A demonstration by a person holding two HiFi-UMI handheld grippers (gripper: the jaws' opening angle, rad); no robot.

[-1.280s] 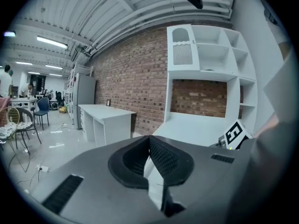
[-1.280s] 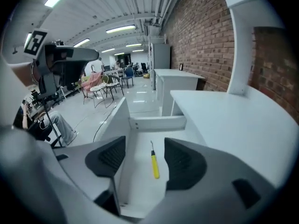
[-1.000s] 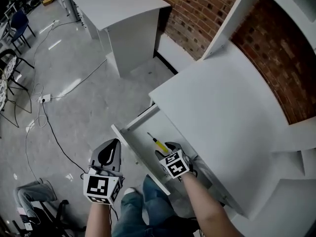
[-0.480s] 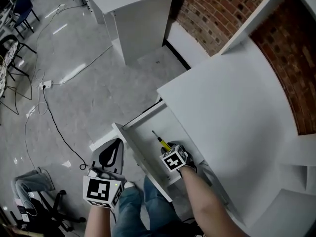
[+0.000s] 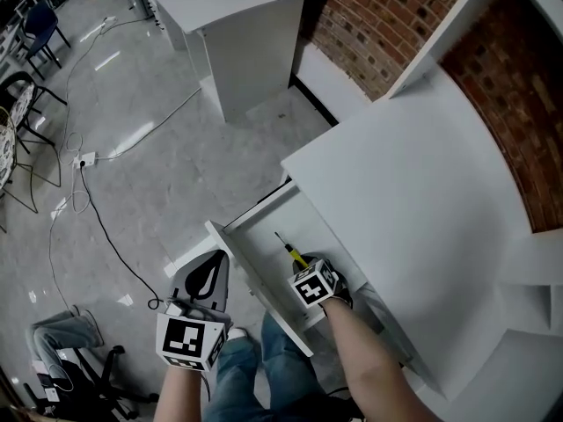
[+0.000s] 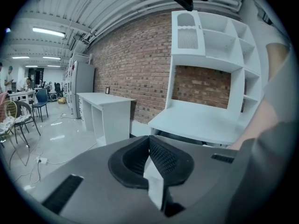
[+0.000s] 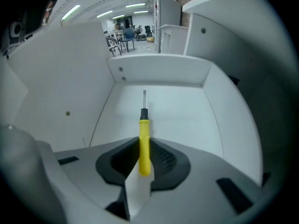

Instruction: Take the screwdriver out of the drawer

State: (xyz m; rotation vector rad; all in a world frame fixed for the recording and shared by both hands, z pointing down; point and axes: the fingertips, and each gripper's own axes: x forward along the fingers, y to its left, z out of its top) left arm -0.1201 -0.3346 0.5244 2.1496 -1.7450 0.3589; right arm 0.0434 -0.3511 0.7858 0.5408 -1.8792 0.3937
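Note:
The screwdriver [image 5: 288, 249], yellow-handled with a thin metal shaft, lies in the open white drawer [image 5: 236, 255] with its tip pointing to the drawer's far end. My right gripper [image 5: 303, 266] reaches steeply down into the drawer, its jaws closing on the yellow handle [image 7: 144, 141]. The handle sits between the dark pads, which touch it on both sides. My left gripper [image 5: 213, 260] hangs outside the drawer, to the left of its front panel. In the left gripper view the left gripper [image 6: 149, 141] has its jaws together and holds nothing.
The white desk top [image 5: 413, 183] overhangs the drawer on the right, with a brick wall [image 5: 378, 16] behind. Another white desk [image 5: 237, 16] stands further back. Cables [image 5: 97, 222] trail over the grey floor at left. The person's jeans [image 5: 264, 367] are below the drawer.
My right gripper has sunk deeper into the drawer and its jaws have come in around the yellow handle. The left gripper has dropped slightly.

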